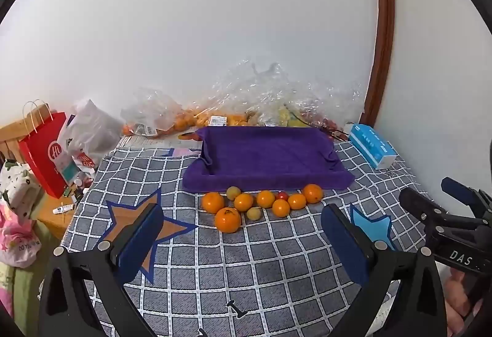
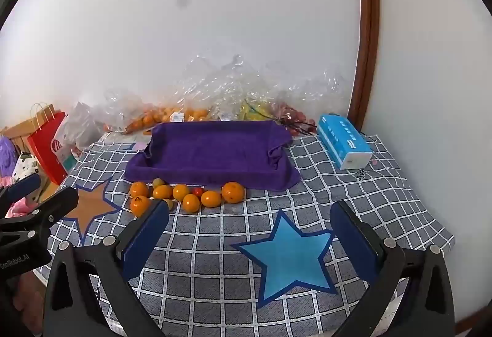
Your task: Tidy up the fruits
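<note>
Both sets of fingers are spread as wide as they go with nothing between them: our left gripper and our right gripper just hang over the checked tablecloth, tilted down toward it.

Straight ahead of the left fingertips, well apart from them, we've got the loose fruit: a bunch of oranges, a couple of small yellow-green fruits and one cherry tomato, all sitting on the cloth just in front of the purple towel-lined tray. From the right wrist the same pile sits ahead and off to the left, and the nearest orange shows just past the tip of the left finger.

Only the left view shows the orange star print under its left finger, plus a small white tube on the side table. The blue star is whole between the fingers only in the right view, and the red grapes in the clear plastic bags behind the tray are clearer there.

Readable stuff: "DAS" on the right gripper's body in the left view, something like "GenRobot.AI" on the left gripper's body in the right view, and an "HL"-style logo on the red paper bag. We can't read the print on the blue tissue pack.
</note>
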### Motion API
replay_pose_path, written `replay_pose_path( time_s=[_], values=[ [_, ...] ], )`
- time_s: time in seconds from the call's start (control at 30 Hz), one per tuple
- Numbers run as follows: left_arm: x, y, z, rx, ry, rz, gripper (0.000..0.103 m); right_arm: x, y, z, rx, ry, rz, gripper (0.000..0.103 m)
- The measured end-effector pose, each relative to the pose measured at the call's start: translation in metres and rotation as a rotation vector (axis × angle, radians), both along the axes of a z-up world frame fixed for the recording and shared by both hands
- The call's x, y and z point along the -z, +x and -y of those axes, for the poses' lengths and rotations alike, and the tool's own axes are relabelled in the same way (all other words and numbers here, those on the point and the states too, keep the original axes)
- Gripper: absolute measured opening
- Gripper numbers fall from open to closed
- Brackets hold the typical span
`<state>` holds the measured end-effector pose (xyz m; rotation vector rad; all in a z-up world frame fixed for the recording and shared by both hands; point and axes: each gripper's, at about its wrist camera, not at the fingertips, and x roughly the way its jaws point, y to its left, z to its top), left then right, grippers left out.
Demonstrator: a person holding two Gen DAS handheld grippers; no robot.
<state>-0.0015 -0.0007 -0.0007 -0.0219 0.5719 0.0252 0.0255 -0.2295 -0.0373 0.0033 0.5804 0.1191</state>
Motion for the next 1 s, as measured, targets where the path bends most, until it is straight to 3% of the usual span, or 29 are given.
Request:
replay_pose_path(
  time_s=[0.17, 1.0],
  values=[
    [0.002, 0.007, 0.006, 0.000, -0.013, -0.051, 0.103, 0.001, 0.003, 0.002, 0.002, -0.009, -0.001, 0.103],
    [-0.001, 0.002, -0.006, -0.029, -0.038, -0.039, 0.103, -0.001, -0.005, -0.003, -0.001, -0.011, 0.024, 0.103]
  ],
)
